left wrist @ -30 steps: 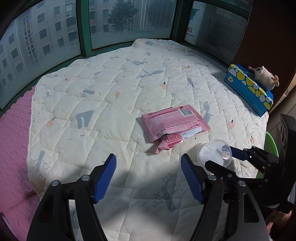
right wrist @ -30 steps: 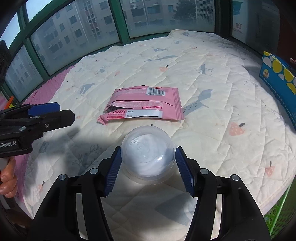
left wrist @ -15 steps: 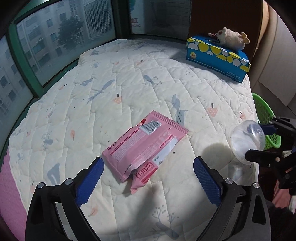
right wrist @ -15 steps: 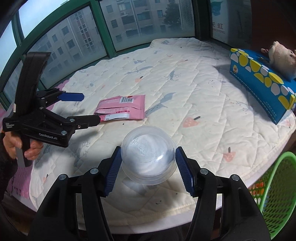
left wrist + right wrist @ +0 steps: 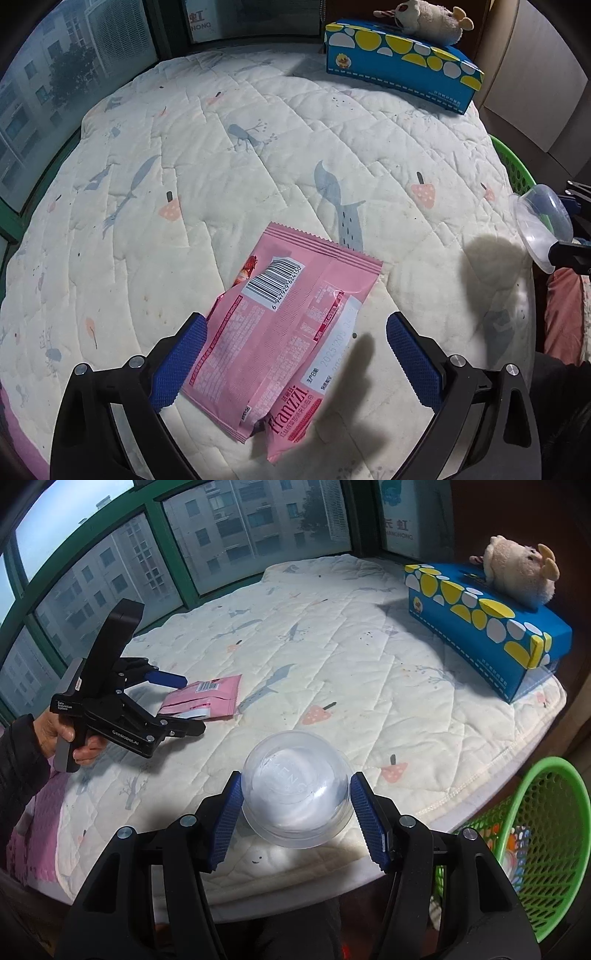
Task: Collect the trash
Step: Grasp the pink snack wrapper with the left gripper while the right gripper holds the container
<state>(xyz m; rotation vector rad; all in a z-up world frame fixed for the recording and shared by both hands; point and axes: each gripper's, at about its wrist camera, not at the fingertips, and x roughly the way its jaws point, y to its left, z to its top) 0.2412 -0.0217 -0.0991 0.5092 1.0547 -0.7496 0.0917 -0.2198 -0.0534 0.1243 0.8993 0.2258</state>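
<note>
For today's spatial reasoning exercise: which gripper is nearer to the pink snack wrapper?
Left. The left gripper hovers over the pink snack wrapper, open jaws astride it. The right gripper is off near the quilt's edge, holding a clear plastic lid.

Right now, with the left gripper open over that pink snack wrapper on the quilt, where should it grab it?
Pinch the pink wrapper across its narrow width, coming straight down from above. It lies flat and limp on the quilt, so the left gripper, whose open fingers already straddle it, can gather its long edges.
</note>
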